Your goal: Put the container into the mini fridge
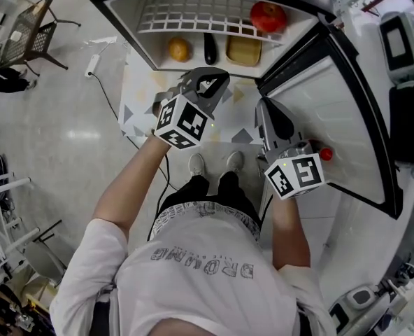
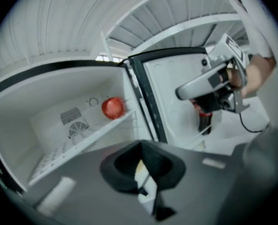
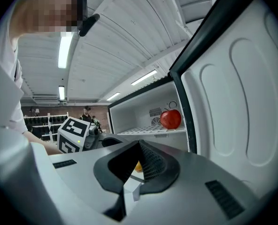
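The mini fridge (image 1: 123, 2) stands open in front of me. A yellow container (image 1: 243, 50) sits on its floor under the wire shelf (image 1: 193, 16), beside a dark vegetable (image 1: 210, 48) and an orange (image 1: 179, 49). A red apple (image 1: 268, 16) (image 2: 113, 107) (image 3: 171, 118) rests on the shelf. My left gripper (image 1: 208, 82) (image 2: 141, 165) hovers just outside the fridge opening, jaws shut and holding nothing. My right gripper (image 1: 265, 107) (image 3: 139, 161) is by the inner face of the door (image 1: 333, 103), also shut and holding nothing.
The door swings out to the right, and a red-capped bottle (image 1: 324, 153) (image 2: 204, 118) stands in its rack. A patterned mat (image 1: 133, 117) lies under the fridge. A power strip (image 1: 91, 65) with its cable and a chair (image 1: 32, 30) are on the floor to the left.
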Demonstrator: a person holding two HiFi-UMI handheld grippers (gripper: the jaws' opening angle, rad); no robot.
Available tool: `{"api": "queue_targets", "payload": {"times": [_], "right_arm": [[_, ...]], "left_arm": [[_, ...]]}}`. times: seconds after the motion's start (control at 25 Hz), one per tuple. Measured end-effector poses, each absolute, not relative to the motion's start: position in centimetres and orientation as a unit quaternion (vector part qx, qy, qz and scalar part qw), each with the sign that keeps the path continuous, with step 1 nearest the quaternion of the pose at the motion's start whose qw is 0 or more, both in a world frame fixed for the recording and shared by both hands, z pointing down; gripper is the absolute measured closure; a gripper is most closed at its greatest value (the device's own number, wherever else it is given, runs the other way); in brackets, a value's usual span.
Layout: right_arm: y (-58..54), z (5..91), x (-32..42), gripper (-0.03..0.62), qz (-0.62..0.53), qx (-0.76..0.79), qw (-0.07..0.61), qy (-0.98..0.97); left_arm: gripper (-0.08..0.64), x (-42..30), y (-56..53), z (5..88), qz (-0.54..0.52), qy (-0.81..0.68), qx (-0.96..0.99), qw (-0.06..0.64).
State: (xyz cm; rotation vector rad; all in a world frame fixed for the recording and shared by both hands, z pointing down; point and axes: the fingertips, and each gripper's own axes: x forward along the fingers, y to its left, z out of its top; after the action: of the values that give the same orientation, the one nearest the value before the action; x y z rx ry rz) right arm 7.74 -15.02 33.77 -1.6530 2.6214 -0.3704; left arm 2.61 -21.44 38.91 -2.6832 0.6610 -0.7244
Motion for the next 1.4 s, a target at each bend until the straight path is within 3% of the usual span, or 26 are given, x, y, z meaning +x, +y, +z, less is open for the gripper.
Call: {"api": "queue_targets", "payload": {"times": [1.4], "right_arm": [[-14.6, 30.9, 6.1, 0.591, -0.089, -0.494, -0.018, 0.865]], "left_arm": [[0.553, -2.8, -17.3, 36.0, -0.151, 0.279, -0.947, 0.045]]}}
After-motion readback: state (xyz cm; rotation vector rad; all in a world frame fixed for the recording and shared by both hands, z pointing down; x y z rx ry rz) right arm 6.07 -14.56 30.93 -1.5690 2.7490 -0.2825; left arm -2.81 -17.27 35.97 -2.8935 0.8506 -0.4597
